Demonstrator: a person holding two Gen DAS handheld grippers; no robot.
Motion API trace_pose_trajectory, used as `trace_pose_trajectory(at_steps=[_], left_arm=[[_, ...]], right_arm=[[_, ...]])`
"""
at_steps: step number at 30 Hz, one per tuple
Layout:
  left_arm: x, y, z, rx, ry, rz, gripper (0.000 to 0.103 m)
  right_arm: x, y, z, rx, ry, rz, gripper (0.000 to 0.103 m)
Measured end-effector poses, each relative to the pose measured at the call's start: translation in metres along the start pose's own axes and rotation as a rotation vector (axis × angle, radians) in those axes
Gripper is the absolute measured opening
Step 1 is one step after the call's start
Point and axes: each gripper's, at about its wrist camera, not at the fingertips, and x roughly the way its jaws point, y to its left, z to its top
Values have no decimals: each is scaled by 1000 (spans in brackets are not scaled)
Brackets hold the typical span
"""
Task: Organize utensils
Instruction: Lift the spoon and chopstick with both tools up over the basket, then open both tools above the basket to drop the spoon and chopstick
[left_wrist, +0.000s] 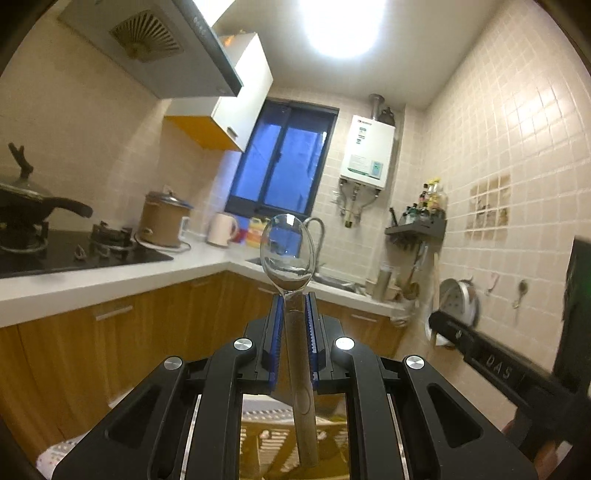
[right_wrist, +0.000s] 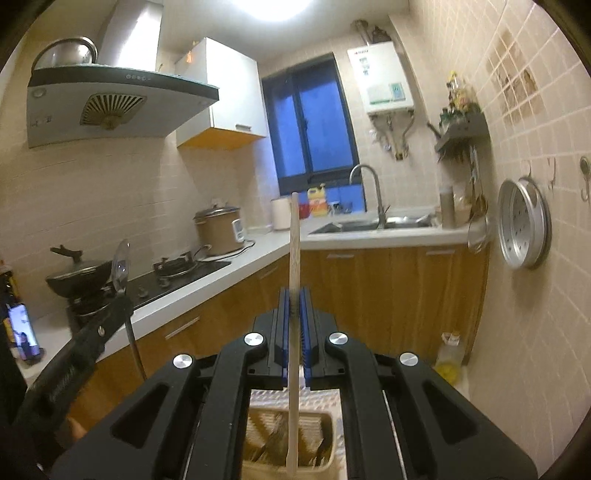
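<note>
left tool (left_wrist: 294, 317) clamps spoon (left_wrist: 288, 251) upright; right tool (right_wrist: 294, 314) clamps wooden stick (right_wrist: 293, 258) upright.

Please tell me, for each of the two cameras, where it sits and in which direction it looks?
Left wrist: on the left tool, aimed up at the window; tool shut on a metal spoon; right tool at right.
Right wrist: on the right tool, facing the sink; shut on a wooden chopstick; left tool at left.
Shared: window, water heater, range hood.
</note>
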Motion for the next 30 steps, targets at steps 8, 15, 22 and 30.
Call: trace_pose_trajectory(at_steps=[8, 15, 22, 30], left_arm=[[21, -13, -45, 82, -35, 128, 10], [26, -23, -71, 161, -49, 152, 10], [16, -16, -77, 149, -22, 115, 20], [-19, -9, -65, 123, -13, 94, 43]], right_arm=[[26, -12, -39, -30, -76, -25, 4], [27, -8, -65, -89, -93, -29, 4], [14, -3, -80, -109, -71, -21, 4], [-12, -5, -86, -91, -6, -21, 9]])
